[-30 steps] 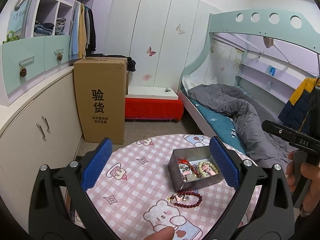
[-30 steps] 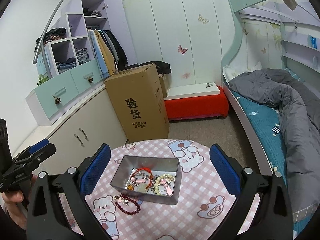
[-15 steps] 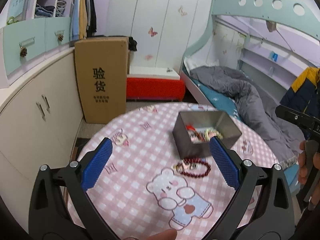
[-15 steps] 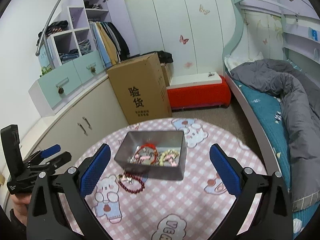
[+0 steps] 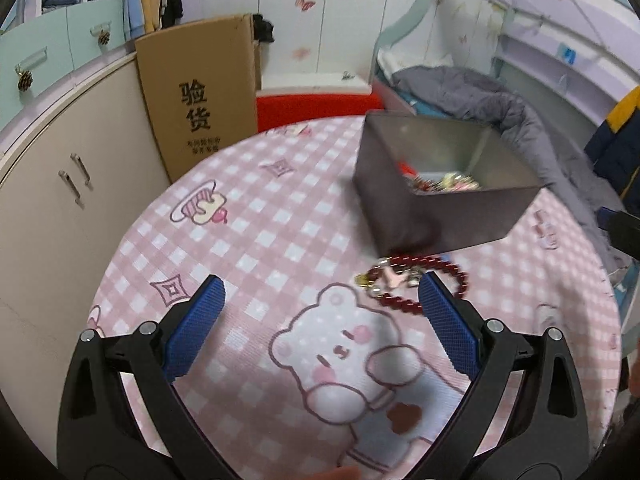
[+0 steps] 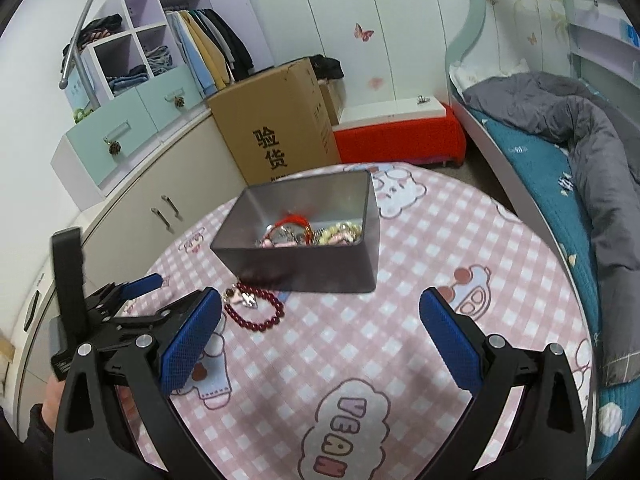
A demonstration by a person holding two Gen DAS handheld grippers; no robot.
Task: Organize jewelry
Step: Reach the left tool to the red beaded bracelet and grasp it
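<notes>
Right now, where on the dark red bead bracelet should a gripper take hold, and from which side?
Probably the bare beaded arc on the near side of the dark red bead bracelet, away from the metal box. It lies flat on the tablecloth, its far edge tucked by the box corner with charms bunched there, so come down from above, one finger inside the loop. The open left gripper is nearest.

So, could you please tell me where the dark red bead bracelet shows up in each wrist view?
Left wrist: the dark red bead bracelet lies right of centre on the tablecloth, just beyond the gripper's right fingertip.
Right wrist: the bracelet lies left of centre, beside the gripper's left fingertip.
Shared landmark: the grey metal box stands just behind it in both.
</notes>
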